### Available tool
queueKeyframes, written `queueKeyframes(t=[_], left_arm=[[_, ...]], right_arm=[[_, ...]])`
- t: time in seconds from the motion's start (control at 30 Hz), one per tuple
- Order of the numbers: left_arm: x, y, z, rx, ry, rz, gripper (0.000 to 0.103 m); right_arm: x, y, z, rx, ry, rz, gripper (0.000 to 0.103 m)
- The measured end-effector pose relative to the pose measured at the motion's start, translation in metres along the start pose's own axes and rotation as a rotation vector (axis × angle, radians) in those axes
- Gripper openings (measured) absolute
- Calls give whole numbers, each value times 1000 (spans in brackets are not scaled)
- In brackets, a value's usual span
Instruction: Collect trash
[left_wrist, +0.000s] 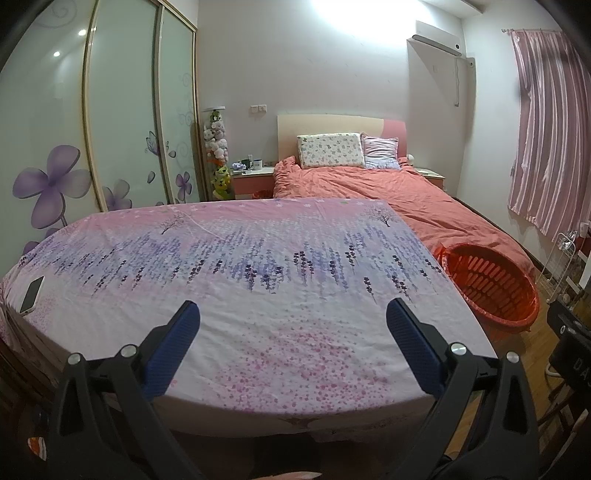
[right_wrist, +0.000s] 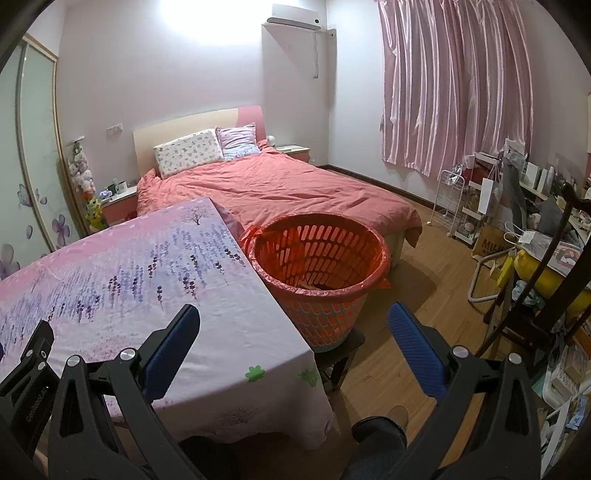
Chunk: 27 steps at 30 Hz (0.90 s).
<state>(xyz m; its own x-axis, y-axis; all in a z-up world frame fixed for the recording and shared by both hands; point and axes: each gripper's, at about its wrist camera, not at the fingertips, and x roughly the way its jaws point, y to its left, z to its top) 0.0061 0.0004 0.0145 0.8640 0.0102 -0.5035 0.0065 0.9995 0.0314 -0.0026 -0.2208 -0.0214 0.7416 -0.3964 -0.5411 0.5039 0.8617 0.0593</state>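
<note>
The left hand-held gripper (left_wrist: 291, 314) hangs over the near edge of the desk (left_wrist: 258, 295), its two blue fingers (left_wrist: 177, 343) spread wide apart with nothing between them. The right hand-held gripper (right_wrist: 293, 317) is likewise spread apart and empty, over the desk's near right corner, pointing toward the bin (right_wrist: 319, 273).

The bin is a round orange slatted basket lined with a red bag. It stands upright, mouth facing up, just beside the right edge of the desk, on a small dark stool (right_wrist: 341, 349), between the desk and the bed (right_wrist: 280, 188). Something pale lies at its bottom; what it is cannot be told.

The desk is covered with a pink and purple flowered cloth. A white phone (left_wrist: 31, 295) lies near its left edge, long axis running roughly away from the camera.
</note>
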Motion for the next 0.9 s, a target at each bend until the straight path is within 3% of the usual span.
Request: queueKeyframes(t=[0.9], left_arm=[[-1, -2, -5, 2, 7, 0, 99]], right_arm=[[0, -1, 0, -1, 2, -2, 101]])
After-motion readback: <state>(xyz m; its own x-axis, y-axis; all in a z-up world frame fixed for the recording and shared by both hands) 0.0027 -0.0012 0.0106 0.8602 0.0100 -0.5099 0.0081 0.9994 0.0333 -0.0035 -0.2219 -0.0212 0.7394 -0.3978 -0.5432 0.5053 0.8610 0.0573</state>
